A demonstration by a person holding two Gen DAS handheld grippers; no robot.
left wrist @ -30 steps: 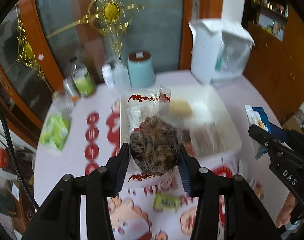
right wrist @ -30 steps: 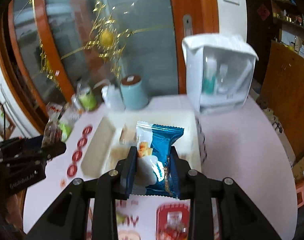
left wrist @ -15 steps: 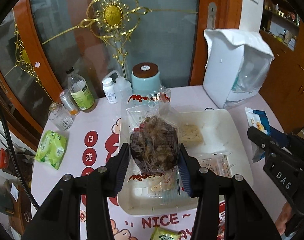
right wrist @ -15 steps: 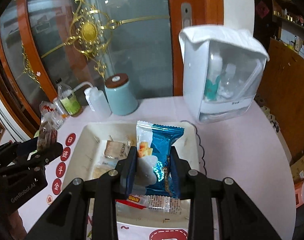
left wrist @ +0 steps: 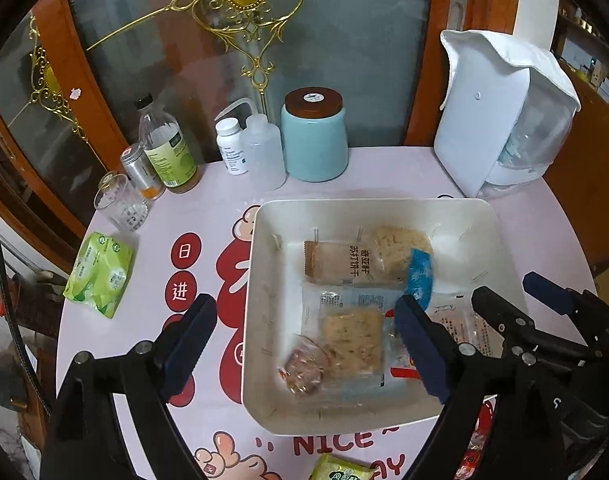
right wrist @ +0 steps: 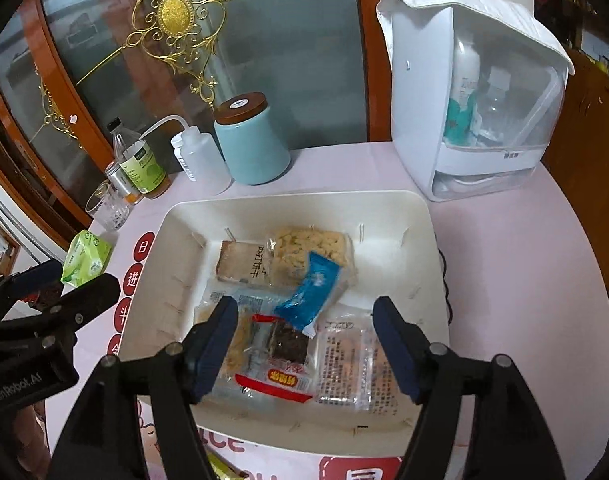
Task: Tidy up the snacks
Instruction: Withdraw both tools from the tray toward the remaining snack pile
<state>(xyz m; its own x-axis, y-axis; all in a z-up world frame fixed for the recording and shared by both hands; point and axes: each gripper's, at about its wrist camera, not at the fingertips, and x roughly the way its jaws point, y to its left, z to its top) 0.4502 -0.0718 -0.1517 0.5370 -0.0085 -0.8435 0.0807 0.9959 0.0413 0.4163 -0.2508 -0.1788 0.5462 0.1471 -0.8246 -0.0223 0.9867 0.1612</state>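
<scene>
**White tray filling up, two snacks just let go**

Black jaws on both tools are spreading apart with nothing pressed between them: the left gripper [left wrist: 304, 344] is hanging over the near left of the white tray [left wrist: 260, 280], the right gripper [right wrist: 306, 344] over its near middle. Just beyond the left pads, a clear packet of brown snack [left wrist: 304, 372] is lying in the tray's near corner. Further in, the blue packet [right wrist: 310, 290] is resting on top of the other wrapped biscuits, its long axis slanting from near left to far right. Most snacks look binned already; a green-yellow packet [left wrist: 340, 470] is sitting on the tablecloth in front of the tray, likely left to collect. Farther back, a teal jar [left wrist: 314, 140] is standing.
</scene>
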